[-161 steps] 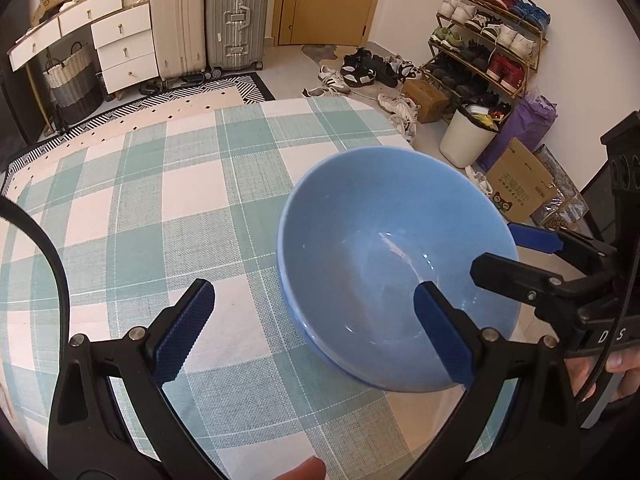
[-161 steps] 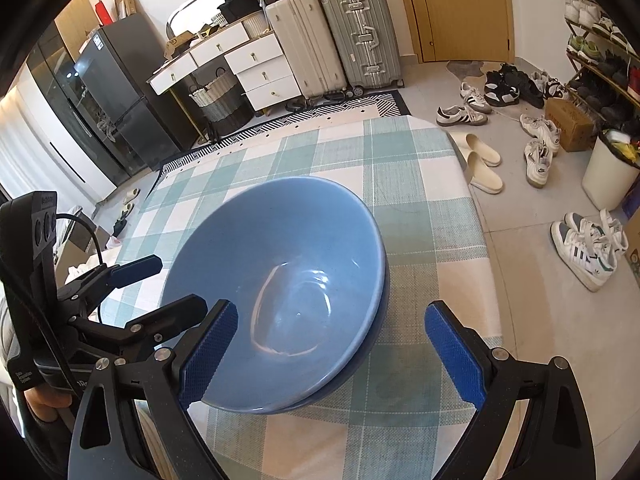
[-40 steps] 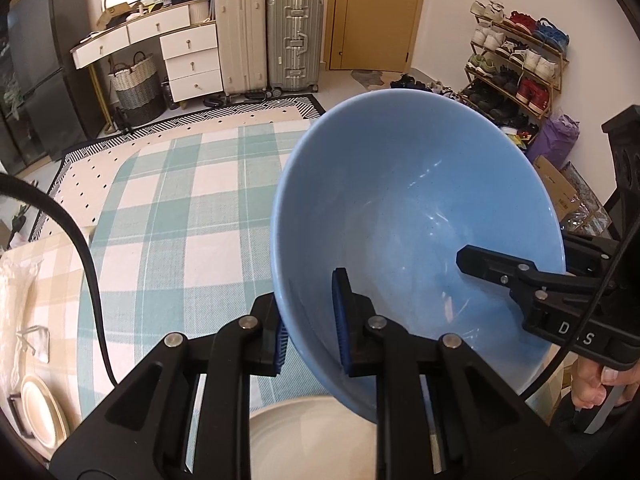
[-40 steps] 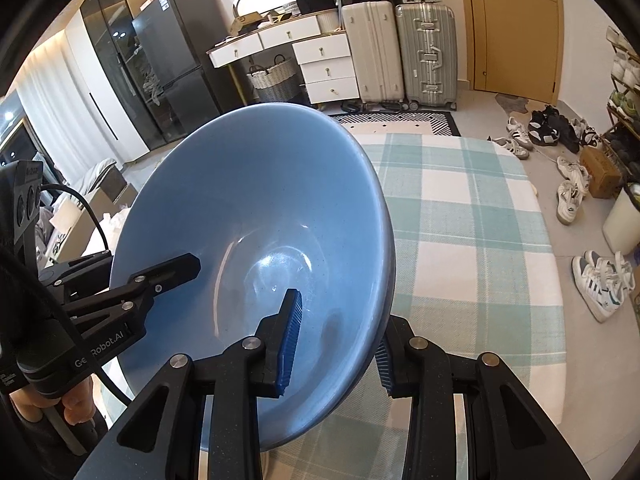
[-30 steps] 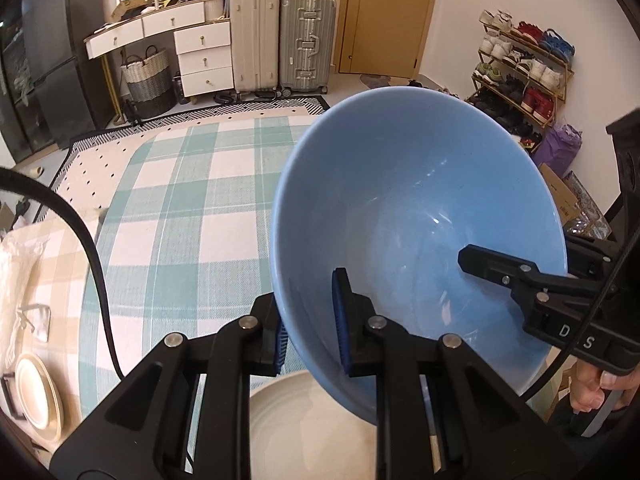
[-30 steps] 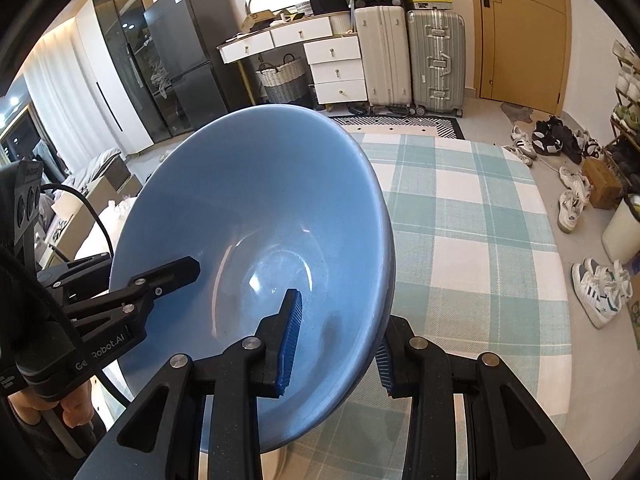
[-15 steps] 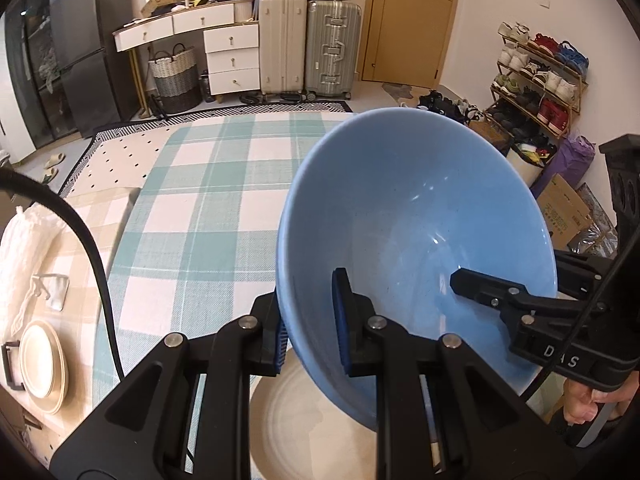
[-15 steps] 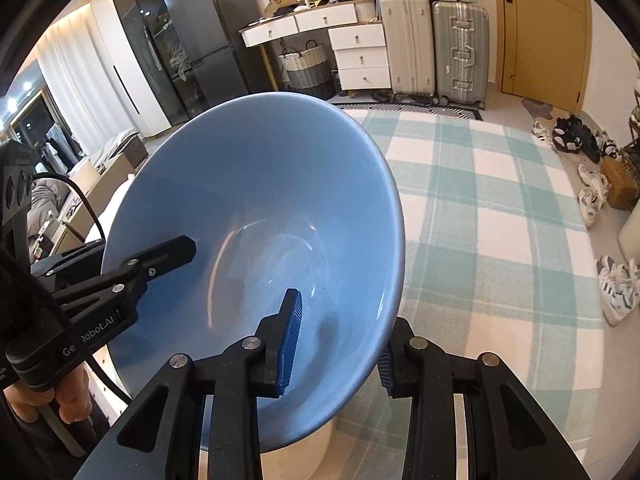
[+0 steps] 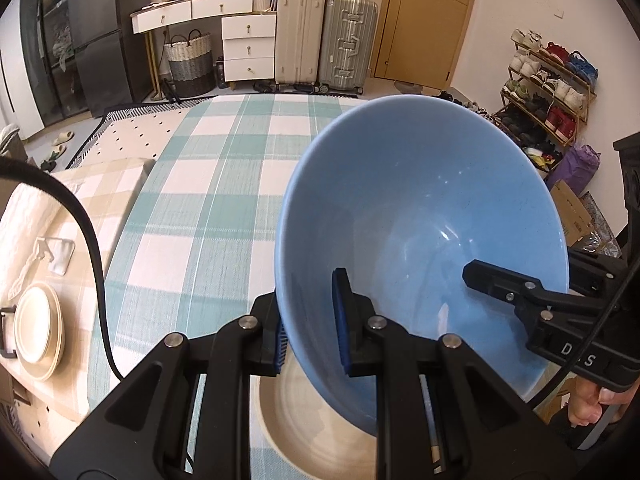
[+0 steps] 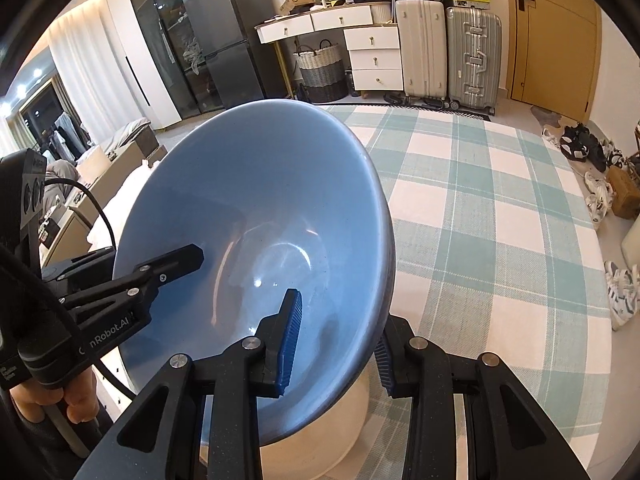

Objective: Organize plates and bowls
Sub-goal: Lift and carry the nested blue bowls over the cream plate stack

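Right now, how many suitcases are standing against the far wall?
2 upright on the floor: a cream suitcase beside the drawers, a silver suitcase right of it. More cases lie stacked on top, partly cut off.

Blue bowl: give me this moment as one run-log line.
blue bowl: lifted, tilted | left claw: clamped on rim | right claw: clamped on opposite rim | below: cream dish on checked tablecloth

The blue bowl (image 9: 420,216), clamped at opposite rims by the left tool (image 9: 312,320) and right tool (image 10: 336,344), fills the near space, with a cream bowl (image 9: 304,412) directly under it. Beyond, the checked counter (image 9: 224,184) lies bare and open. To the left, stacked plates (image 9: 38,332) occupy a side surface, well apart.
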The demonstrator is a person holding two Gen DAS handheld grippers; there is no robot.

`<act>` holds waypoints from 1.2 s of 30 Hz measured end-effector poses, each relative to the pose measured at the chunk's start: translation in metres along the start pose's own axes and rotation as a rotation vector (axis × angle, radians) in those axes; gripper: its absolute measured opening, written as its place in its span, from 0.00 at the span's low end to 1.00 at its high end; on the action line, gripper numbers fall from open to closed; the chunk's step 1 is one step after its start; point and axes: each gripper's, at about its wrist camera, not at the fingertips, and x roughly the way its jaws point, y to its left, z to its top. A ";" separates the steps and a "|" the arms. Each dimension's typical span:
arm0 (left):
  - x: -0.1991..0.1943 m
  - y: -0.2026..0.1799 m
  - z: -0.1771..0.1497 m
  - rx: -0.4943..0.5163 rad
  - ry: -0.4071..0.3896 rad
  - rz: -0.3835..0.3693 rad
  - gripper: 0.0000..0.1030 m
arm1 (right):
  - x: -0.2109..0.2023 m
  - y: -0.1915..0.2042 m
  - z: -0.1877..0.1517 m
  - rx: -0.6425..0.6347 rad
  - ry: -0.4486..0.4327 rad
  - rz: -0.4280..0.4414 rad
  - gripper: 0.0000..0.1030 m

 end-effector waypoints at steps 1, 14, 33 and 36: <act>0.000 0.001 -0.002 -0.001 0.000 0.002 0.15 | 0.000 0.002 -0.002 -0.004 0.001 0.000 0.33; -0.003 0.006 -0.036 -0.008 0.008 0.019 0.15 | -0.001 0.015 -0.035 -0.022 0.034 0.005 0.33; 0.015 0.015 -0.075 -0.061 0.045 -0.018 0.15 | 0.020 0.024 -0.060 -0.022 0.100 -0.031 0.34; 0.016 0.016 -0.078 -0.063 0.043 -0.013 0.15 | 0.023 0.024 -0.059 -0.022 0.096 -0.035 0.35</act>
